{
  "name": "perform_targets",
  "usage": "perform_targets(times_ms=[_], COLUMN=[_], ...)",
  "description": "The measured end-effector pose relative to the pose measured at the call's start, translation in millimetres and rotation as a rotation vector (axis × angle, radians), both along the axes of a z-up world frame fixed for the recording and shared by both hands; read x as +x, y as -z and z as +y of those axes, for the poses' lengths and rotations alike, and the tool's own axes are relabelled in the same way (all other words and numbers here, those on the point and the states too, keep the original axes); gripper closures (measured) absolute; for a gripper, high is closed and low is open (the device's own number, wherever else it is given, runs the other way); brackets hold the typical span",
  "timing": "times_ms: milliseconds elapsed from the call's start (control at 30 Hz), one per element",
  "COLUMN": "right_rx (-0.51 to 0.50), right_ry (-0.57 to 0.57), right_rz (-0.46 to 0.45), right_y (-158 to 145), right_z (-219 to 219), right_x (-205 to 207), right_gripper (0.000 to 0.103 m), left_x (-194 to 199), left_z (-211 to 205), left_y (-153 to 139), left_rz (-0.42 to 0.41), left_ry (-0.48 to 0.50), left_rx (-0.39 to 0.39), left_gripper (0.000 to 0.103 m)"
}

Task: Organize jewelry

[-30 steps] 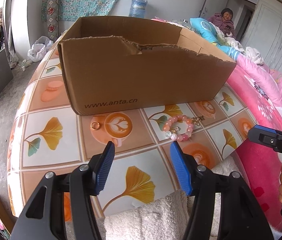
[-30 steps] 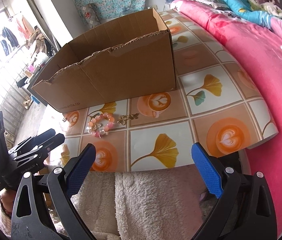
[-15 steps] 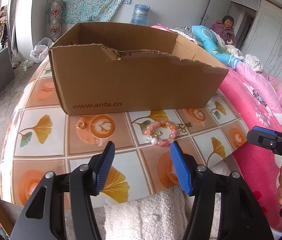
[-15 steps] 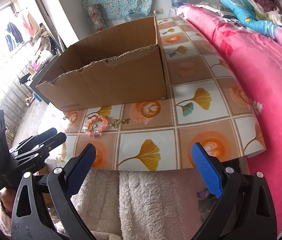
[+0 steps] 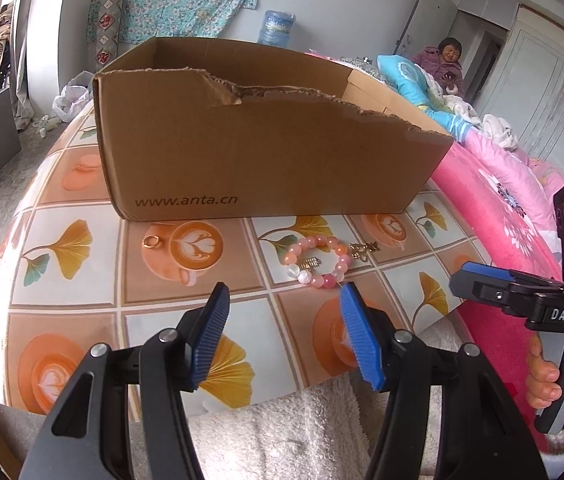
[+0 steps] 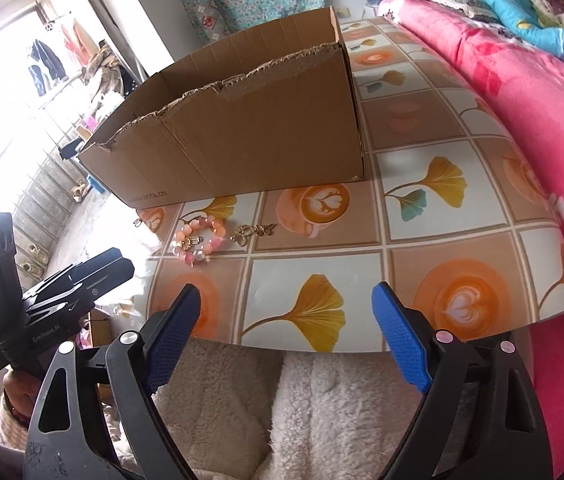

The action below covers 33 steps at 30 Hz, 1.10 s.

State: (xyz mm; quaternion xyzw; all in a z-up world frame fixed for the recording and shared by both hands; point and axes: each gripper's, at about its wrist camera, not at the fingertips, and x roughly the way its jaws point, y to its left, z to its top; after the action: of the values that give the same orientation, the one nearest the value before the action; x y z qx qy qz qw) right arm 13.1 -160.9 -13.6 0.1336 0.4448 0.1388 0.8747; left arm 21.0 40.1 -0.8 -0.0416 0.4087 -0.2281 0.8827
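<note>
Hovering half-open and empty, the left tool faces the bracelet at twelve o'clock on the counter — light, slippery beads, best pinched across one side.

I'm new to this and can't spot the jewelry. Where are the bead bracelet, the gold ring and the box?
bead bracelet (image 5: 318, 263), left wrist view, pink beads.
gold ring (image 5: 150, 242), left wrist view, its band.
box (image 5: 265, 160), left wrist view, front wall.
</note>
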Motion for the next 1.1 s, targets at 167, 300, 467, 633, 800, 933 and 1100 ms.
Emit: perform_targets(times_ms=[167,300,467,633,800,933,1100], right_rx=[0.044,0.050,0.067,0.077,0.040,0.013,0.003], right_ry=[-0.016,-0.043,-0.080,-0.090,-0.138,-0.194,-0.242], right_rz=[0.019,0.014,-0.031,-0.095,-0.100,-0.109,-0.106], right_y=[13,13,4,-3,0,1,3], right_z=[-3,-7,-10,-8,8,26,42], right_x=[12,20,25,17,18,21,28], right_gripper=[0.028,0.029,0.032,0.036,0.049,0.062,0.075], left_x=[7,13,10,2,0,8,15], left_z=[-11,-13,-7,-2,-1,-5,-9], left_y=[2,3,1,2,-2,1,3], left_rz=[0.005,0.011,0.010,0.008,-0.030,-0.032,-0.034], left_ry=[0.021,-0.001,-0.040,-0.045,-0.025,-0.005,0.036], left_rx=[-0.006,-0.001,-0.020,-0.021,-0.024,-0.033,-0.061], left_gripper=[0.047,0.047,0.047,0.047,0.047,0.047,0.054])
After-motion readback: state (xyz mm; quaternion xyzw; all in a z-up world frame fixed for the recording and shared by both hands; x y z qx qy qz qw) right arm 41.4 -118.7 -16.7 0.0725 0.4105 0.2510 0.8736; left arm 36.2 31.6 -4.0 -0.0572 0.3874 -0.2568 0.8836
